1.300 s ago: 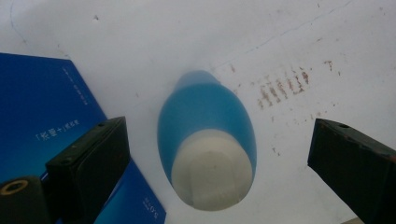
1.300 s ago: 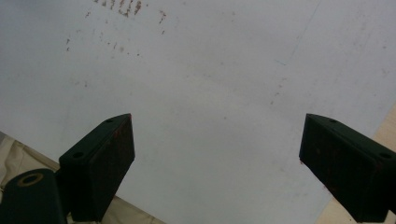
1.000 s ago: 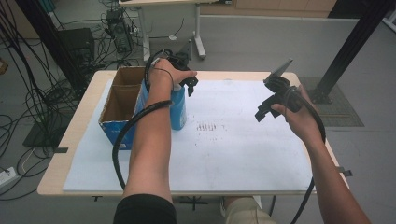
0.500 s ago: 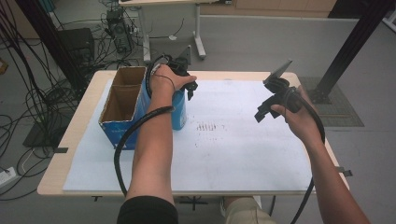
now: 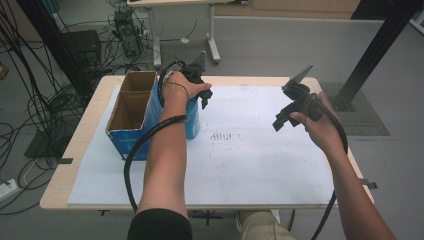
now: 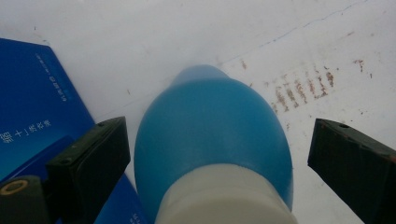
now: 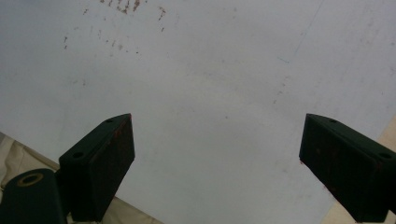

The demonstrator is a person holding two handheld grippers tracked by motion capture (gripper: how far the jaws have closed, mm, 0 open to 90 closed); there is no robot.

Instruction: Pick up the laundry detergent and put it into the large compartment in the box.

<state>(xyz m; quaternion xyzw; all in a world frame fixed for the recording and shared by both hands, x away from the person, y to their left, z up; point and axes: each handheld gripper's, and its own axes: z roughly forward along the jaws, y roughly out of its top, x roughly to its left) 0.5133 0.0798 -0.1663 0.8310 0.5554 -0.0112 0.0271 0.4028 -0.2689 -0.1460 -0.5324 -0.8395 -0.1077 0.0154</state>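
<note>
Straddling blue bottle [image 6: 212,135], left tongs [image 6: 219,154] spread | right tongs [image 7: 217,163] spread | box [image 6: 32,107] print unreadable

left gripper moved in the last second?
No. In the high view the left gripper sits over the blue bottle beside the cardboard box, same as before; jaws open.

A wooden table [image 5: 85,145] carries a stained white sheet [image 5: 260,160]; on it stand a blue bottle [image 5: 192,120] and an open blue box [image 5: 131,130].
</note>
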